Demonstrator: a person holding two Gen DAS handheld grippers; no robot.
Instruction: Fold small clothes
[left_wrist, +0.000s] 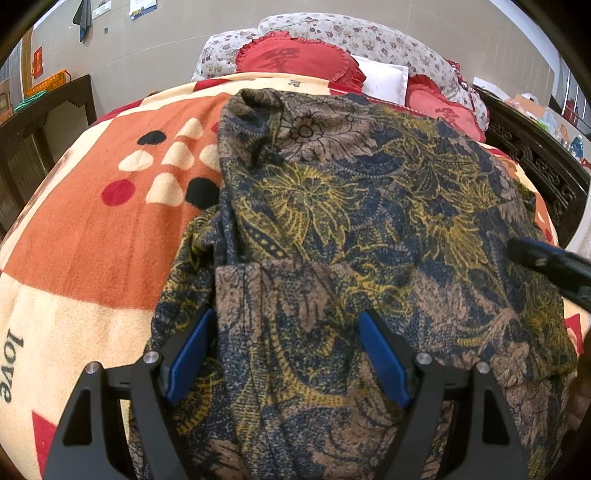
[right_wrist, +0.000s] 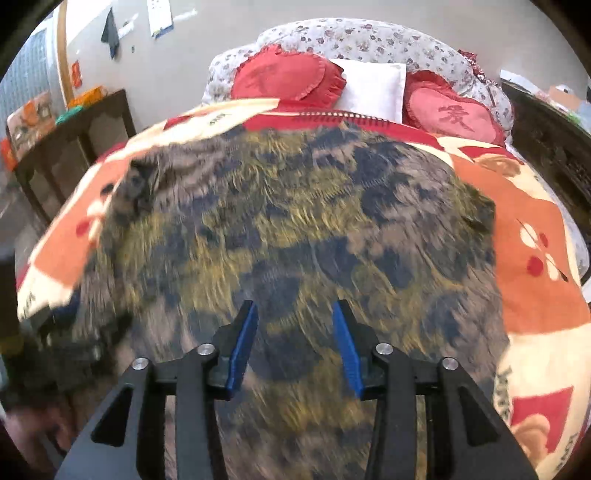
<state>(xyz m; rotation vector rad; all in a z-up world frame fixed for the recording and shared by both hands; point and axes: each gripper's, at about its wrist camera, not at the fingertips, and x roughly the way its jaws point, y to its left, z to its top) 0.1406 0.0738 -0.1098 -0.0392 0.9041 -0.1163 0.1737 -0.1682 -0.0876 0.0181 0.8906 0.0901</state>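
Note:
A dark garment with a blue, yellow and brown flower print lies spread on the bed blanket. A folded flap of it runs toward the camera between the blue pads of my left gripper, whose jaws stand wide; the pads do not visibly press on the cloth. The right gripper shows as a blurred black shape at the garment's right edge. In the right wrist view, my right gripper hovers over the blurred garment with its jaws apart and nothing gripped between them.
The orange, cream and red blanket covers the bed. Red heart cushions, a white pillow and a flowered quilt lie at the far end. A dark wooden rack stands left and carved dark furniture stands right.

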